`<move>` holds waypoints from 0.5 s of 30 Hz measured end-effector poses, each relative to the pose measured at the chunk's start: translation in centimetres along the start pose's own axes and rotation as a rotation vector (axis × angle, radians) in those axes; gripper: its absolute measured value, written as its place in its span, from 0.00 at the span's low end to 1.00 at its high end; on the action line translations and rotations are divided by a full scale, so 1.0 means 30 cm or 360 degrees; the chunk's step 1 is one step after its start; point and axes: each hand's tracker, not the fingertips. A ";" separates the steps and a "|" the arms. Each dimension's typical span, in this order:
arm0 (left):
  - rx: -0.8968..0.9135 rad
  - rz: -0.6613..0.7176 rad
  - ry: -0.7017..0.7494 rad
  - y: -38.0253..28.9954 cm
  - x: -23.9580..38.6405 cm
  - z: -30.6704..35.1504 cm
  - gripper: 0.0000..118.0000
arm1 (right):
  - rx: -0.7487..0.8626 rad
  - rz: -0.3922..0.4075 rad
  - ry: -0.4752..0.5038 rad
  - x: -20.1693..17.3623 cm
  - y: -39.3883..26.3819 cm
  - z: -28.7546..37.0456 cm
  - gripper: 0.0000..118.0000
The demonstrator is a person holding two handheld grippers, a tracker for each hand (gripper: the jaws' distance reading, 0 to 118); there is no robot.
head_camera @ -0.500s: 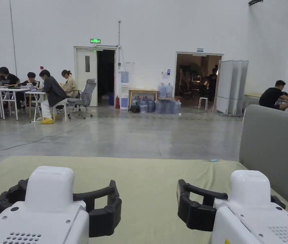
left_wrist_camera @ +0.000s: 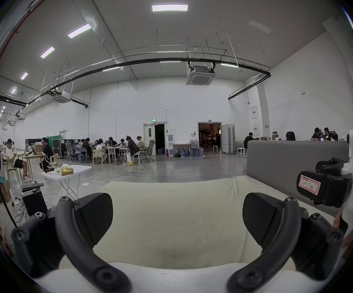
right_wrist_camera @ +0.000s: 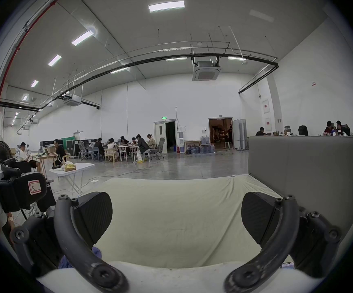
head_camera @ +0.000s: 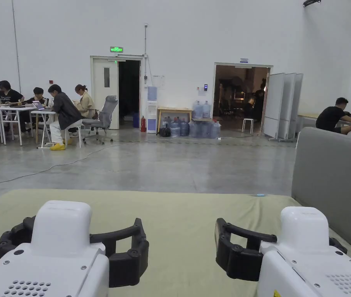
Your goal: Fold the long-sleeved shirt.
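Observation:
My left gripper (head_camera: 74, 236) and right gripper (head_camera: 283, 236) hover side by side over the near end of a table covered in pale green cloth (head_camera: 178, 216). The left gripper (left_wrist_camera: 176, 213) is open, with bare cloth between its black pads (left_wrist_camera: 95, 217). The right gripper (right_wrist_camera: 176, 213) is open too, holding nothing. A small patch of blue fabric (right_wrist_camera: 96, 253) peeks out below the right gripper's left jaw; I cannot tell what it is. Each gripper view catches the other gripper at its edge: the right gripper (left_wrist_camera: 327, 185) and the left gripper (right_wrist_camera: 19, 189).
A grey padded partition (head_camera: 333, 174) runs along the table's right side. Beyond the table lies a concrete floor (head_camera: 151, 162) with a cable across it. People sit at desks (head_camera: 35, 112) far left, and a white folding table (left_wrist_camera: 65, 174) stands to the left.

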 end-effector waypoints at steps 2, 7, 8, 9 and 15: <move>-0.0001 -0.0001 -0.0003 0.000 0.003 -0.002 1.00 | 0.0000 -0.0002 0.0000 0.000 0.000 0.000 1.00; -0.0007 0.0012 0.0000 -0.001 0.001 -0.004 1.00 | 0.0003 0.0003 0.0000 -0.001 0.003 0.001 1.00; -0.0009 0.0013 -0.0002 0.000 0.000 -0.005 1.00 | 0.0003 0.0004 0.0000 -0.001 0.004 0.001 1.00; -0.0009 0.0013 -0.0004 -0.001 0.002 -0.005 1.00 | 0.0004 0.0004 0.0000 0.000 0.004 0.002 1.00; -0.0010 0.0001 -0.0007 0.001 0.005 -0.003 1.00 | 0.0004 -0.0001 -0.0001 0.000 0.002 0.002 1.00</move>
